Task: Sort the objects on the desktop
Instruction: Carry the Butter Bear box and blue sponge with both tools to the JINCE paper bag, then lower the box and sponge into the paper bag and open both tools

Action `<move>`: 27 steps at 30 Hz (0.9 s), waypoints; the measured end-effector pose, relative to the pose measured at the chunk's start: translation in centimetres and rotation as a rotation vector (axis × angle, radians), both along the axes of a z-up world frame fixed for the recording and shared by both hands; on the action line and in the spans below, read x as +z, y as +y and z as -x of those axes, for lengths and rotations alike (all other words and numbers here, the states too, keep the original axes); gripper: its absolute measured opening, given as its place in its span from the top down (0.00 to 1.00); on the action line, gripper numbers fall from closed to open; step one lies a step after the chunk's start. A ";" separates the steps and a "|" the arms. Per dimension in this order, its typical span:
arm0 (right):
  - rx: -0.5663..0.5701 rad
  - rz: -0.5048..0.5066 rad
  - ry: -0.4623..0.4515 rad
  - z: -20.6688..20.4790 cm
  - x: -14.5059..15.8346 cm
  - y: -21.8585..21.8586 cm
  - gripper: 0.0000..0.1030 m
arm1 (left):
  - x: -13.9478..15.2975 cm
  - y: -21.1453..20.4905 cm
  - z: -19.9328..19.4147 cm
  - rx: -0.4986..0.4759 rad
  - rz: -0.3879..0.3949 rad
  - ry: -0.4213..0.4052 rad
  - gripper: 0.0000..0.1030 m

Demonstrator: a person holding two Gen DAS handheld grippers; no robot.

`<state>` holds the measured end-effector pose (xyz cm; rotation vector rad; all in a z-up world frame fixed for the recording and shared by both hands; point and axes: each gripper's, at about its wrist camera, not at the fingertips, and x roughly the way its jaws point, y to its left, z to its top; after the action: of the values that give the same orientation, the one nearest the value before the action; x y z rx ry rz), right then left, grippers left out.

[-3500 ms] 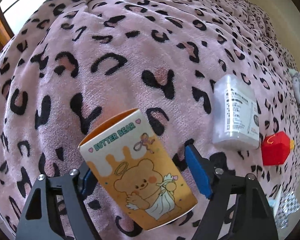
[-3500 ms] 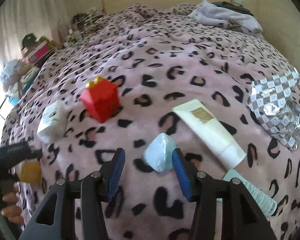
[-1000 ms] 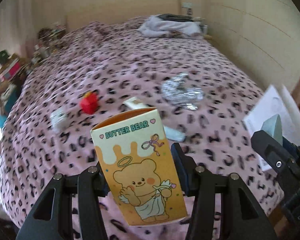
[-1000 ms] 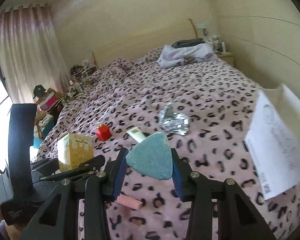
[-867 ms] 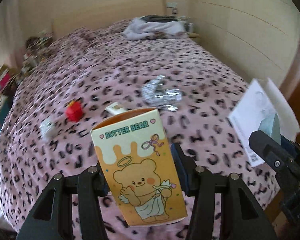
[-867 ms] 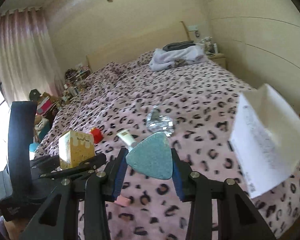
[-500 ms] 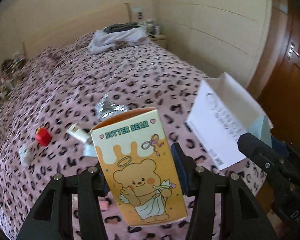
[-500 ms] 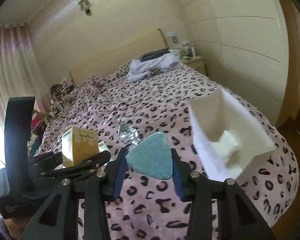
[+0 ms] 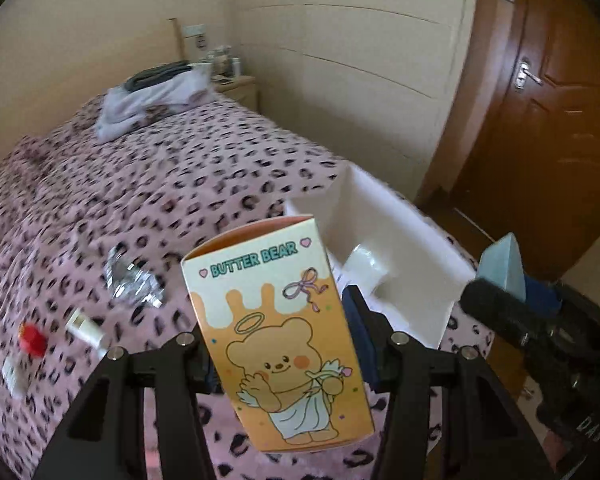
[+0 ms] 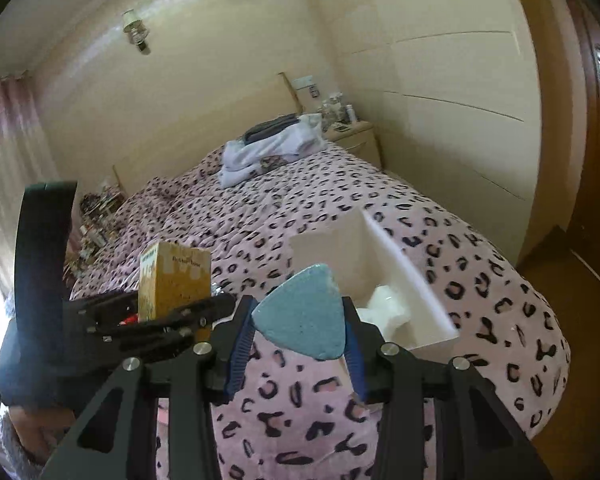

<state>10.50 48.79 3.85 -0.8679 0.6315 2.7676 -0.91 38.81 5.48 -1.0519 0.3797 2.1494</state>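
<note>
Left wrist view: left tool [image 9: 284,344] clamps the orange-and-cream printed cardboard carton [image 9: 278,332] at its side walls, lower centre; judged light and crushable. Right tool [image 10: 296,332] grips a pale-blue triangular sponge [image 10: 302,316], judged soft and light. White open-topped box [image 9: 384,240] sits on the leopard-print bed [image 9: 180,184], centre right; its contents are blurred, unidentifiable

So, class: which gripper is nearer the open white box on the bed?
Right, by a little. The right gripper, holding the blue triangle, is at the white box; the left gripper, holding the Butter Bear carton, hangs beside it.
</note>
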 end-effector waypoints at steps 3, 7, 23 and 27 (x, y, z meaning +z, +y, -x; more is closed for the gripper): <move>-0.038 0.018 -0.009 0.6 -0.4 1.3 0.60 | 0.3 2.5 1.5 -0.055 -0.005 -0.025 0.50; -0.083 0.013 -0.028 1.5 -1.1 2.3 0.60 | -0.1 7.0 3.4 -0.152 0.025 -0.037 0.50; -0.133 0.039 -0.126 5.7 -5.8 3.5 0.60 | -5.3 12.4 6.3 -0.259 0.080 -0.118 0.50; -0.137 0.030 -0.149 6.5 -6.6 3.4 0.60 | -6.3 12.6 6.8 -0.258 0.094 -0.130 0.50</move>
<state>4.04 52.22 -2.73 -0.9868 0.6797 2.5510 -7.67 51.44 -0.82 -1.1229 0.5283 1.8403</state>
